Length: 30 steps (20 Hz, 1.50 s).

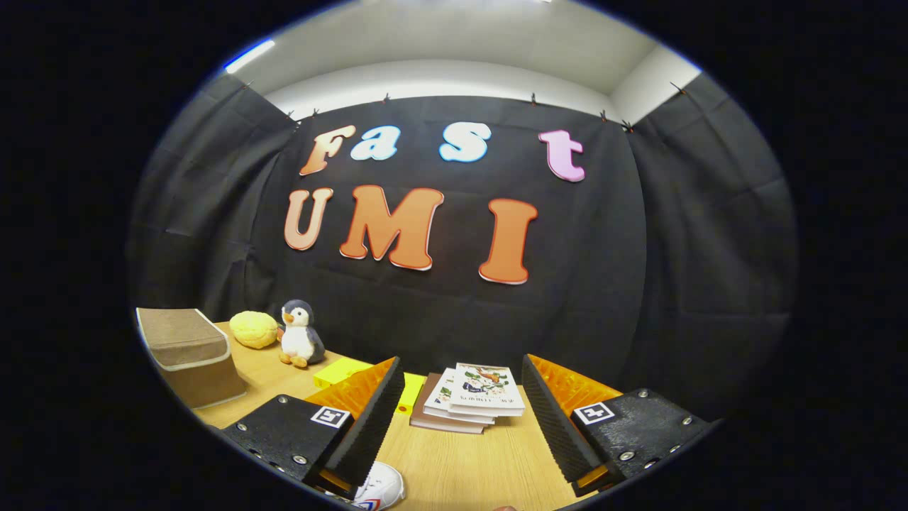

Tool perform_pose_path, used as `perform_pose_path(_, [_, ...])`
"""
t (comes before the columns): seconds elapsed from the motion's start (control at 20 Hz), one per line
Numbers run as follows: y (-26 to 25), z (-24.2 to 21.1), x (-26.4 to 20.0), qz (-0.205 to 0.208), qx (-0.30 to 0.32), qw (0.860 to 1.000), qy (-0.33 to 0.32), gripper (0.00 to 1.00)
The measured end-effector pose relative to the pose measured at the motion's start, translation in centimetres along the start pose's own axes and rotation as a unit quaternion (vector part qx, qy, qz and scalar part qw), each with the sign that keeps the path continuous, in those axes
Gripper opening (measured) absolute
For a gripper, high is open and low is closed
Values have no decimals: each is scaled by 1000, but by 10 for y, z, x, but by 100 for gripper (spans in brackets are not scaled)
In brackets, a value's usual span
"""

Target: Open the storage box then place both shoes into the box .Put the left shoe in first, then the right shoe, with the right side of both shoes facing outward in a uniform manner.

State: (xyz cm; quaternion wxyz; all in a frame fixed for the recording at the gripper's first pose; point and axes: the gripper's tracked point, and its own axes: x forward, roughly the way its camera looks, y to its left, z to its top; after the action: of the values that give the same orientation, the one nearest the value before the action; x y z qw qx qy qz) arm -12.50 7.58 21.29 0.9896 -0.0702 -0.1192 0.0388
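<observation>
Wooden table (461,461): one storage box (191,355); one shoe (379,488); tool (461,411) open.

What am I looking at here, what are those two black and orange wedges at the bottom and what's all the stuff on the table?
Those wedges are the two fingers of a hand-held gripper, a grabbing tool that a person carries. The camera rides on the tool and looks forward along the fingers, which is why the picture bulges like a fishbowl. The fingers stand wide apart and hold nothing.

They hover over a wooden table. Just beyond them lies a small stack of books, and beyond the left finger a flat yellow item. Farther left sit a penguin plush, a yellow plush and a brown fabric storage box with its lid closed. Close under the left finger the tip of a white shoe peeks out. Black cloth walls stand behind.
</observation>
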Motion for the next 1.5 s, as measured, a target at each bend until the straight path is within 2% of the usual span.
perform_pose_path(0.1, [35, 33, -18, 26, 28, 999, -19, 99])
perform_pose_path(0.2, [69, 49, -31, 47, 62, 997, -13, 99])
perform_pose_path(0.35, [102, 60, -44, 63, 82, 995, -2, 99])
perform_pose_path(0.55, [145, 41, -57, 100, 96, 990, 28, 99])
perform_pose_path(0.65, [162, 28, -59, 117, 124, 984, 50, 99])
perform_pose_path(0.75, [179, 17, -59, 134, 161, 975, 69, 99])
perform_pose_path(0.85, [201, 2, -58, 164, 206, 960, 98, 99])
perform_pose_path(0.95, [227, -15, -59, 203, 262, 933, 140, 98])
perform_pose_path(1.15, [272, -51, -62, 266, 349, 868, 230, 98])
perform_pose_path(1.4, [332, -85, -80, 343, 438, 766, 324, 98])
perform_pose_path(1.5, [356, -92, -86, 376, 453, 731, 344, 98])
